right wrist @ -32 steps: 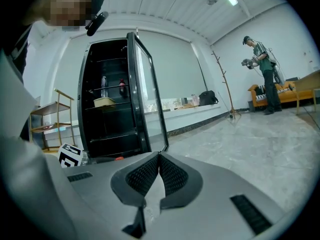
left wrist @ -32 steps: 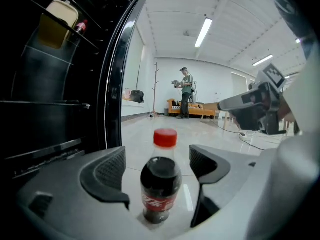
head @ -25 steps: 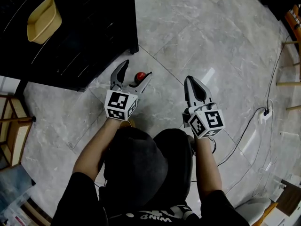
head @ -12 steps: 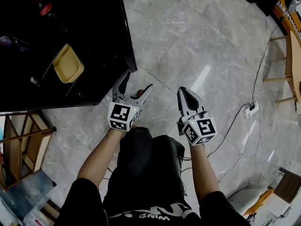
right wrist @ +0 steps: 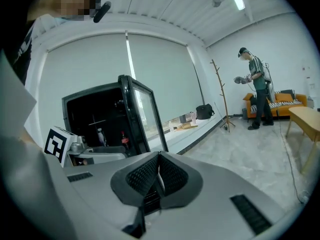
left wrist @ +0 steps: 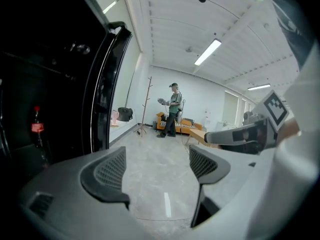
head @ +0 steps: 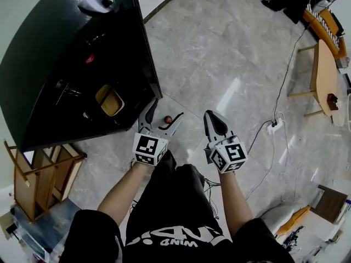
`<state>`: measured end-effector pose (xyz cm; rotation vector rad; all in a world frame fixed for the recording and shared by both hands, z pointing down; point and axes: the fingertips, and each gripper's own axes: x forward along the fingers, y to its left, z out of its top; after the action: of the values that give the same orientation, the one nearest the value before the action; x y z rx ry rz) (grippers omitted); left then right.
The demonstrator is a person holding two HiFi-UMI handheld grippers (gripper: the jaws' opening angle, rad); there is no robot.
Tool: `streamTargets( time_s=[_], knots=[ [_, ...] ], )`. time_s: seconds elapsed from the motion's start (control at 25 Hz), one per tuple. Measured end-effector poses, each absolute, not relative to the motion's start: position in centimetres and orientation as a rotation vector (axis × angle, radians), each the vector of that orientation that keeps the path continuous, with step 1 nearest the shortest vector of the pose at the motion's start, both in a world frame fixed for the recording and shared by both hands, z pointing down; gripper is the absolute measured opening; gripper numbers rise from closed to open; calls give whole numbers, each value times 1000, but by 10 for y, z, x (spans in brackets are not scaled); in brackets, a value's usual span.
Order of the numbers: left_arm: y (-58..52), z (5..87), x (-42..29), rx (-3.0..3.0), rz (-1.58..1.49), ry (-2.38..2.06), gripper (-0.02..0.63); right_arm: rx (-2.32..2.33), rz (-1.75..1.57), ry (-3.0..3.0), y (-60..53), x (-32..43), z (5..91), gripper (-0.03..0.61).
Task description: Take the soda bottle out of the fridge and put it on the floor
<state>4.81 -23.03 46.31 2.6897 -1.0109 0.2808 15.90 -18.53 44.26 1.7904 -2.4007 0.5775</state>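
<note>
The black fridge (head: 49, 53) stands open at the left, its door (head: 140, 48) swung out. A dark soda bottle (left wrist: 36, 129) with a red label stands inside; the right gripper view shows this soda bottle (right wrist: 124, 140) beside a clear one. My left gripper (head: 165, 110) hangs open and empty just outside the fridge's front corner, above the floor. From above, a small red round cap (head: 168, 119) shows on the floor between its fingers; what it belongs to I cannot tell. My right gripper (head: 211, 117) is shut on nothing, a hand's width to the right.
A yellow container (head: 109, 100) sits on a fridge shelf. A wooden rack (head: 38, 171) stands left of the fridge. At the right are a power strip (head: 273, 126) with its cable and a wooden table (head: 323, 70). A person (left wrist: 173, 115) stands far across the room.
The head view has risen and pulled back, so more of the fridge and room shows. Both grippers keep their places: left open, right shut. The red cap stays by the left gripper.
</note>
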Motion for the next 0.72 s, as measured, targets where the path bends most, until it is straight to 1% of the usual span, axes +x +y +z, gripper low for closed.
streamTargets(
  time_s=[0.12,0.28,0.36,0.4,0.48,0.72],
  knots=[
    [-222,411,49,2679,262,-994,388,1824,580,-2385,-182,161,391,23],
    [-217,363,54,2670,218,-973,387,1858,580,-2374,-175,166,348,23],
    [-215,344,56,2671,198,-973,366,1860,590,-2376,-170,165,335,23],
    [-213,335,56,2671,192,-977,336,1856,596,-2380,-166,165,330,23],
    [-213,320,59,2663,189,-987,252,1838,610,-2393,-162,165,321,23],
    [-215,286,62,2675,173,-1029,98,1760,564,-2471,-161,170,295,23]
  ],
)
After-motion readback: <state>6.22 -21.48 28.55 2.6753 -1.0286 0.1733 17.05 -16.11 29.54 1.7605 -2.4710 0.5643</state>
